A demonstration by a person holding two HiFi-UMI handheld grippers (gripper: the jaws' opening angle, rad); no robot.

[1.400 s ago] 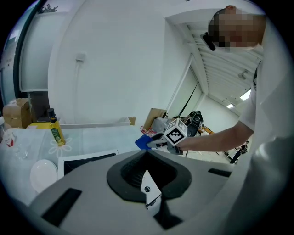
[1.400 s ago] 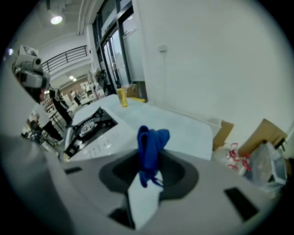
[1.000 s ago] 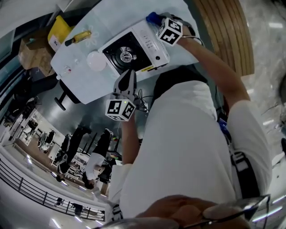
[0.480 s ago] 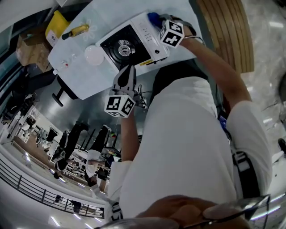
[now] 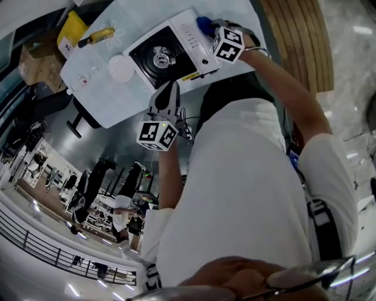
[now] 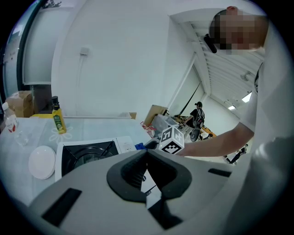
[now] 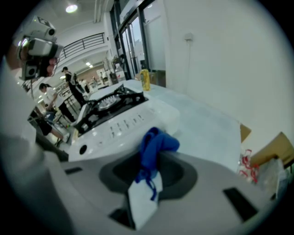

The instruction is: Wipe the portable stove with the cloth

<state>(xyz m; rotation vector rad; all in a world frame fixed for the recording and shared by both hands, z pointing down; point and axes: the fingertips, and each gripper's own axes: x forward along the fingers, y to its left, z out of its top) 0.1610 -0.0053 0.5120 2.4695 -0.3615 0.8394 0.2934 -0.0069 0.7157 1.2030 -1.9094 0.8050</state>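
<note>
**Operator A:** Which colours do we log for the portable stove [image 5: 170,56]?

**Operator B:** We log a white casing and a black burner well.

**Operator A:** And the cloth [image 7: 155,146]?

**Operator B:** Solid blue, no pattern.

**Operator A:** Remaining items?

**Operator B:** We record the marker cube [image 5: 228,45] as black squares on white. The plate [image 5: 121,67] is plain white, the bottle [image 6: 57,120] is yellow with a black cap, and the desk [image 5: 147,14] is pale, near white.
</note>
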